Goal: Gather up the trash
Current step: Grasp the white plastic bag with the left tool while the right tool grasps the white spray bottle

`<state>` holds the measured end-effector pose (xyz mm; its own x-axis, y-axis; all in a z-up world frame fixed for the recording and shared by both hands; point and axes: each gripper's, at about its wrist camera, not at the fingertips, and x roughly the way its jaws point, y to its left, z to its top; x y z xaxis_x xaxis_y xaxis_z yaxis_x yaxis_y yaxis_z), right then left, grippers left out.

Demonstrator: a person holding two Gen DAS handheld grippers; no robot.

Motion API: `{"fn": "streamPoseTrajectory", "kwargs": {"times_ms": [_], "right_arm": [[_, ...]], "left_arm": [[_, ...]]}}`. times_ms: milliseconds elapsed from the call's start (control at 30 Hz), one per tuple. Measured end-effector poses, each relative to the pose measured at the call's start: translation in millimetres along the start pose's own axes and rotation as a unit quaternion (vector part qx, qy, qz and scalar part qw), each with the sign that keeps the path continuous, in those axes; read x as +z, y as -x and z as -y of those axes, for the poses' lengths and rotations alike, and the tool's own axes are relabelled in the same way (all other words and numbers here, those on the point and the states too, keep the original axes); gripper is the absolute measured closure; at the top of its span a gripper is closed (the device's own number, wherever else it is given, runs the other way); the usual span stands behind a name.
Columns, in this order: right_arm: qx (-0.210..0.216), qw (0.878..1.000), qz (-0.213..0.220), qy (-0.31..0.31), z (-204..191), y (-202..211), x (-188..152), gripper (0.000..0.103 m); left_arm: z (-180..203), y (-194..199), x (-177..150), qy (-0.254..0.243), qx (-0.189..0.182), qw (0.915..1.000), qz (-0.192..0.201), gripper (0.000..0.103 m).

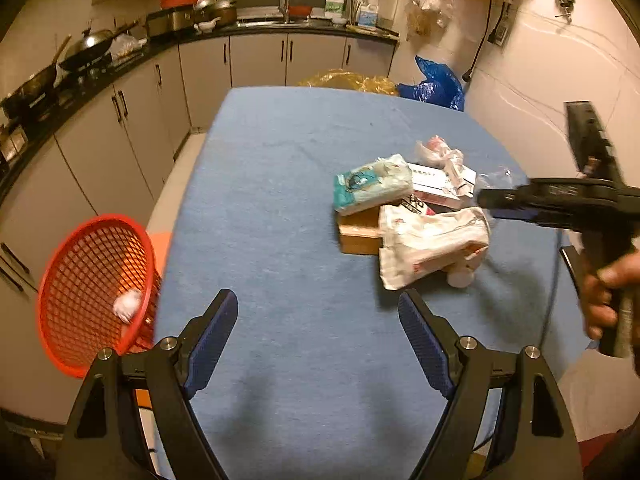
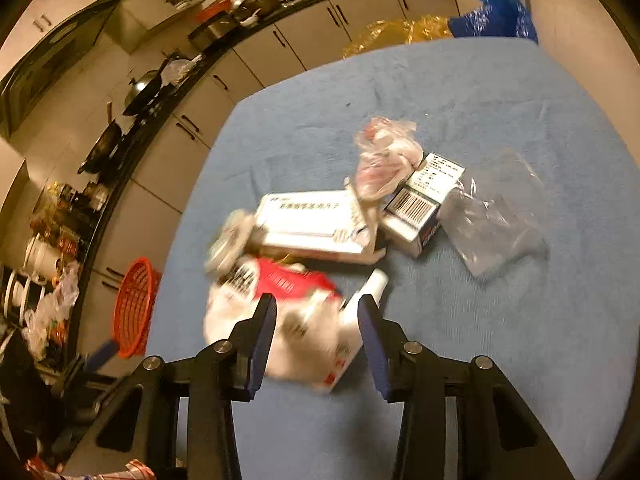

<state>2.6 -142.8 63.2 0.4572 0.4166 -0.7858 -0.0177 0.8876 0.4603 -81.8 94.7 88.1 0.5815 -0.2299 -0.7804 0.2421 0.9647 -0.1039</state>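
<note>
A pile of trash lies on the blue table: a white and red wrapper, a teal tissue pack, a white box, a crumpled plastic bag and a brown box. A red mesh basket beside the table's left edge holds a white wad. My left gripper is open and empty above the table. My right gripper is open, its fingers on either side of the white and red wrapper. A small white bottle lies by its right finger.
A barcode box and a clear plastic bag lie right of the pile. Kitchen cabinets and a counter with woks run along the left and back. Yellow and blue bags sit beyond the table's far edge.
</note>
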Motion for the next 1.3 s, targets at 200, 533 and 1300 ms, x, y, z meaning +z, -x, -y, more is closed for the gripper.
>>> {"fn": "streamPoseTrajectory", "kwargs": {"times_ms": [200, 533, 1300], "right_arm": [[0.076, 0.995, -0.062, 0.029, -23, -11, -18, 0.071], [0.077, 0.986, -0.097, 0.115, -27, 17, -58, 0.058], [0.049, 0.993, -0.093, 0.057, 28, 6, -14, 0.044]], "left_arm": [[5, -2, -3, 0.026, -0.001, 0.9996, -0.009, 0.021], [10, -31, -8, 0.117, -0.024, 0.9913, -0.054, 0.021], [64, -95, -15, 0.086, 0.089, 0.9876, -0.096, 0.049]]}}
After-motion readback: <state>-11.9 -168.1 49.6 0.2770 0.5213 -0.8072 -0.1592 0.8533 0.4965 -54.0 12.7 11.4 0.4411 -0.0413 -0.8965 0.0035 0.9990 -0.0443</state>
